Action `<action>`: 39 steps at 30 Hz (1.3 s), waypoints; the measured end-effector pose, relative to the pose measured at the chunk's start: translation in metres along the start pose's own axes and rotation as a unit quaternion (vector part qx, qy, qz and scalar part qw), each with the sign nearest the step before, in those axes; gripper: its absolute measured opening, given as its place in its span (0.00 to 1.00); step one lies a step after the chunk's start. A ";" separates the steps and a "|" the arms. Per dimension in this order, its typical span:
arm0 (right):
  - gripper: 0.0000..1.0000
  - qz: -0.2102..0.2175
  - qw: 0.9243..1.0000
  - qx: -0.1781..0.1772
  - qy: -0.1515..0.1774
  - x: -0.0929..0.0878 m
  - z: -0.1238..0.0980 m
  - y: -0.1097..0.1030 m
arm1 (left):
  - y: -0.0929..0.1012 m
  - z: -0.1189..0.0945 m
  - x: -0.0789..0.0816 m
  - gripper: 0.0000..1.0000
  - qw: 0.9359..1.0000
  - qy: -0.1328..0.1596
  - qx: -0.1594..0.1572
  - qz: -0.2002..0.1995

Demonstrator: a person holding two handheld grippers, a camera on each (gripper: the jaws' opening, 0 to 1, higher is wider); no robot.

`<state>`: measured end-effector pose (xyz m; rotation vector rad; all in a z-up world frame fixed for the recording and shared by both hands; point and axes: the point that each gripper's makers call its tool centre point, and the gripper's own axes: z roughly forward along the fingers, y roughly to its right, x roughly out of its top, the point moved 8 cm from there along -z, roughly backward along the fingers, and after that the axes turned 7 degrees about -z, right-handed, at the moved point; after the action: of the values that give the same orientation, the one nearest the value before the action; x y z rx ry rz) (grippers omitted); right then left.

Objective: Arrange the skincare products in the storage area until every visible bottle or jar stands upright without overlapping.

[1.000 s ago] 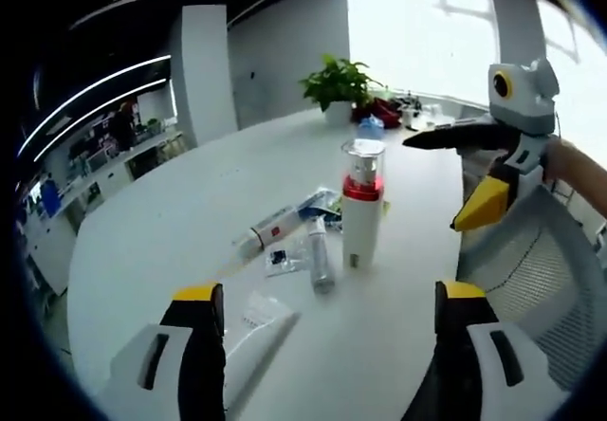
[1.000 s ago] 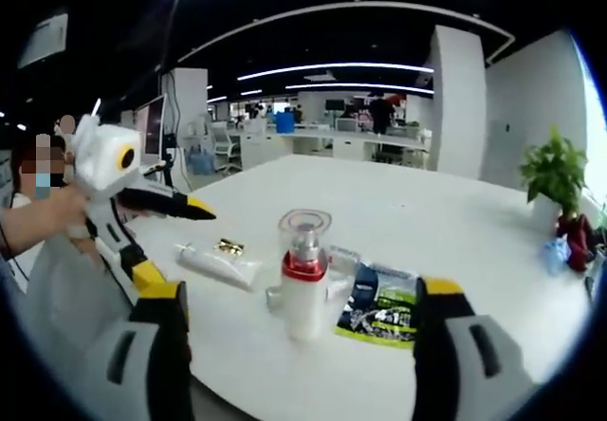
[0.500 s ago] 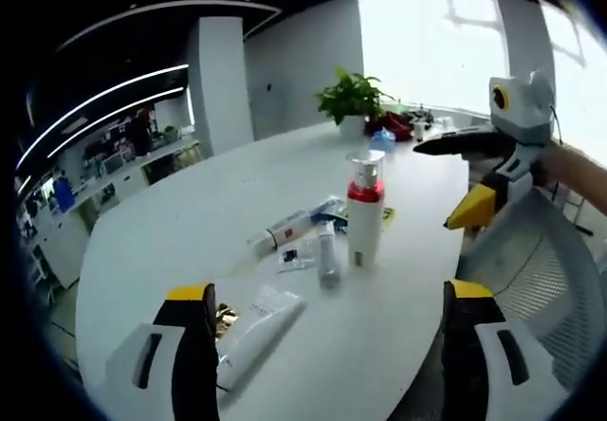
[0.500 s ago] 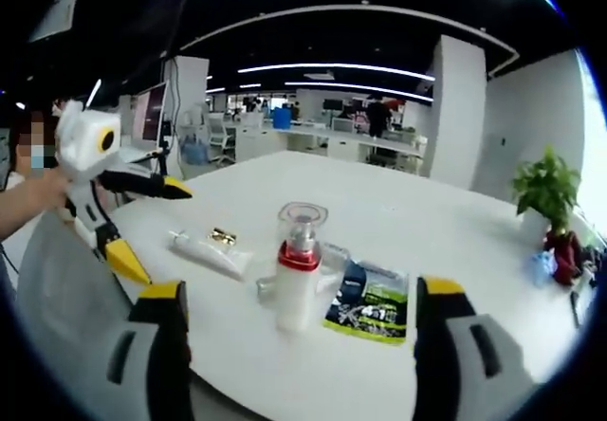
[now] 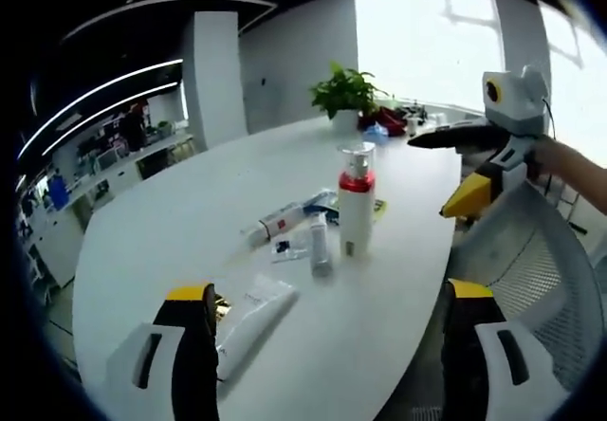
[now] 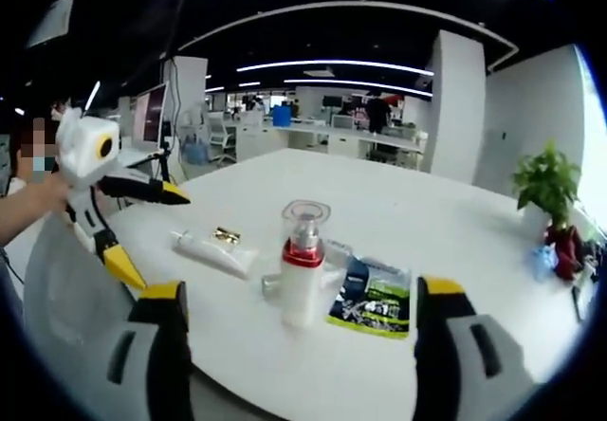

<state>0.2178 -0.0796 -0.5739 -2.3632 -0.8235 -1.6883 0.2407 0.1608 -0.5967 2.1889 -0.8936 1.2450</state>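
White pump bottle (image 5: 357, 203) with a red collar stood upright on the desk (image 5: 171, 222), tubes (image 5: 254, 309) lying flat beside it. Left claw (image 5: 322, 345) and right claw (image 6: 296, 345) were both spread wide, holding nothing.

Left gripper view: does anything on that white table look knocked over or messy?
Yes. Only the pump bottle with the red collar stands upright. A white tube lies flat near the table edge, and more tubes lie jumbled beside the bottle.

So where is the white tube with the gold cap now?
In the left gripper view the white tube lies flat on the table, near this tool's left jaw. In the right gripper view it lies left of the upright pump bottle.
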 end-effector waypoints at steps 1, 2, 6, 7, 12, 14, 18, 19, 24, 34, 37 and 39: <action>1.00 0.001 1.000 0.001 0.000 0.000 0.000 0.000 | -0.003 0.000 -0.001 0.97 1.000 -0.004 0.006 0.006; 1.00 0.003 1.000 0.001 0.000 0.000 0.001 0.000 | -0.006 0.000 -0.001 0.97 1.000 -0.005 0.009 0.009; 1.00 0.019 1.000 0.014 0.001 -0.001 0.003 0.000 | -0.017 0.001 -0.004 0.97 1.000 -0.019 0.017 0.011; 1.00 0.022 1.000 0.017 0.001 -0.001 0.004 0.000 | -0.021 0.002 -0.004 0.97 0.999 -0.024 0.017 0.017; 1.00 0.021 1.000 0.018 0.002 0.000 0.006 0.000 | -0.037 0.006 -0.005 0.92 0.997 -0.053 0.020 0.051; 1.00 0.020 1.000 0.020 0.007 0.001 0.007 0.000 | -0.043 0.010 -0.007 0.90 0.996 -0.068 0.017 0.063; 1.00 0.020 1.000 0.019 0.005 0.001 0.008 0.001 | -0.053 0.017 -0.008 0.88 0.992 -0.093 0.015 0.082; 1.00 0.019 1.000 0.018 0.003 0.001 0.008 0.002 | -0.056 0.019 -0.008 0.87 0.992 -0.096 0.014 0.085; 1.00 0.015 1.000 0.012 -0.002 0.002 0.009 0.004 | -0.068 0.028 -0.010 0.80 0.988 -0.118 0.004 0.097; 1.00 0.026 1.000 0.016 -0.005 0.001 0.014 0.006 | -0.091 0.045 -0.016 0.66 0.980 -0.166 -0.008 0.113; 1.00 0.027 0.999 0.016 -0.006 0.000 0.018 0.007 | -0.095 0.050 -0.020 0.62 0.976 -0.184 -0.016 0.119; 1.00 0.028 0.999 0.017 -0.007 0.000 0.020 0.008 | -0.097 0.054 -0.023 0.58 0.974 -0.193 -0.018 0.117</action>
<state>0.2383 -0.0780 -0.5794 -2.3550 -0.7745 -1.6262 0.3338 0.1983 -0.6500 2.3920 -1.3484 0.9004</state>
